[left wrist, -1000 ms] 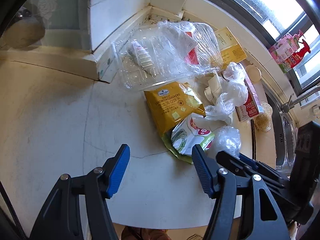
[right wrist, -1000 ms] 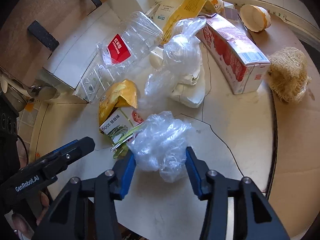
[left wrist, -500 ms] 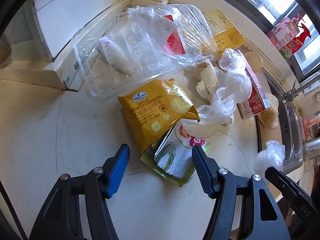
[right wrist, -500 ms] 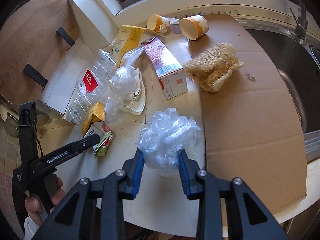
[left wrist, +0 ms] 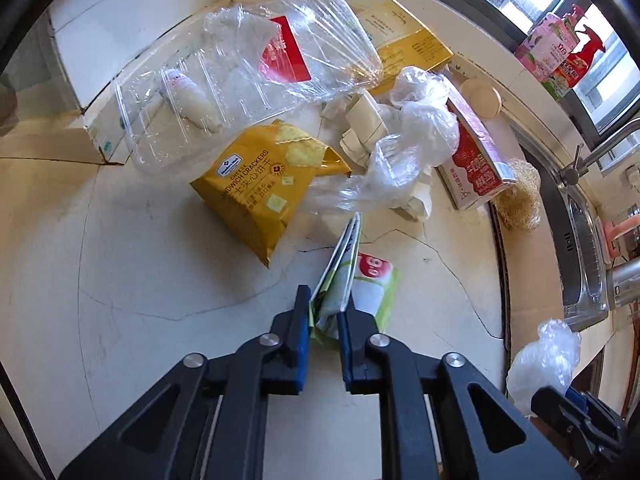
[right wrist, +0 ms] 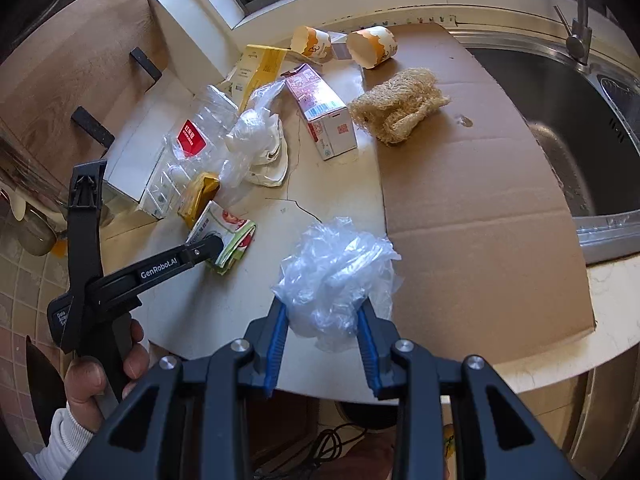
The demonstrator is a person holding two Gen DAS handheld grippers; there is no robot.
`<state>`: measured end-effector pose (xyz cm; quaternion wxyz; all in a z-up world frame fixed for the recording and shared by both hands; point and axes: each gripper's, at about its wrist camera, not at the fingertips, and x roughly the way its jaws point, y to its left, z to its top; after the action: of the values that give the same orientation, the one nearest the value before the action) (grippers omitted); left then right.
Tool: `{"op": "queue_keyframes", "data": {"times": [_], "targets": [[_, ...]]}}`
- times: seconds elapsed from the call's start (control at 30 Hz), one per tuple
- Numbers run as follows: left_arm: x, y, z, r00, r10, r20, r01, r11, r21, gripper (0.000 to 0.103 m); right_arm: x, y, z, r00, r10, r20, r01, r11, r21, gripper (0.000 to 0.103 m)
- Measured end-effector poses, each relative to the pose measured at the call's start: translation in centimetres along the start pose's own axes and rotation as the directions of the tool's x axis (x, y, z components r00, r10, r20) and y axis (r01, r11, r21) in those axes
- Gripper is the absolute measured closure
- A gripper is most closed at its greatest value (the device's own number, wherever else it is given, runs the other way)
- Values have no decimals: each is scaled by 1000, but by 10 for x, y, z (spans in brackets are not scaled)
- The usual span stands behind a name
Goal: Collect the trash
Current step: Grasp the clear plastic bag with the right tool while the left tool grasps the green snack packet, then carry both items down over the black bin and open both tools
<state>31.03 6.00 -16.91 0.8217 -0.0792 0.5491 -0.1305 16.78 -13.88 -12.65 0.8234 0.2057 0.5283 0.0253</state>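
My left gripper is shut on a green and white snack wrapper lying on the cream counter; it also shows in the right wrist view. My right gripper is shut on a crumpled clear plastic bag held above the counter's front edge; the bag shows in the left wrist view at lower right. Beyond lie a yellow cracker bag, a clear plastic clamshell, another clear bag and a red milk carton.
A flat cardboard sheet covers the counter next to the steel sink. A loofah and two paper cups lie at the back. A yellow box rests by the window sill. The counter edge is near.
My left gripper has moved forward and closed on the green and white wrapper. My right gripper has lifted the crumpled bag off the pile and pulled back toward the counter's front edge.
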Motion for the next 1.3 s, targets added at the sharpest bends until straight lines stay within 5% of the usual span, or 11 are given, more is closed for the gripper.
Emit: {"op": "queue_keyframes", "data": {"times": [0.3, 0.53, 0.73, 1.03, 1.3], "targets": [[-61, -41, -49, 997, -19, 78, 16, 999, 37, 98, -44, -4, -26, 999, 32, 5, -32, 998, -45, 70], [-140, -87, -129, 988, 16, 154, -28, 997, 78, 98, -97, -1, -60, 993, 115, 12, -111, 976, -185, 70], [-169, -117, -197, 986, 40, 159, -52, 996, 71, 98, -128, -18, -103, 991, 132, -23, -133, 952, -275, 70], [-157, -125, -271, 992, 84, 97, -89, 995, 43, 98, -112, -50, -155, 978, 135, -160, -174, 948, -265, 70], [-115, -101, -309, 991, 130, -13, -130, 991, 20, 98, -47, -75, -189, 941, 158, -299, -212, 964, -159, 70]]}}
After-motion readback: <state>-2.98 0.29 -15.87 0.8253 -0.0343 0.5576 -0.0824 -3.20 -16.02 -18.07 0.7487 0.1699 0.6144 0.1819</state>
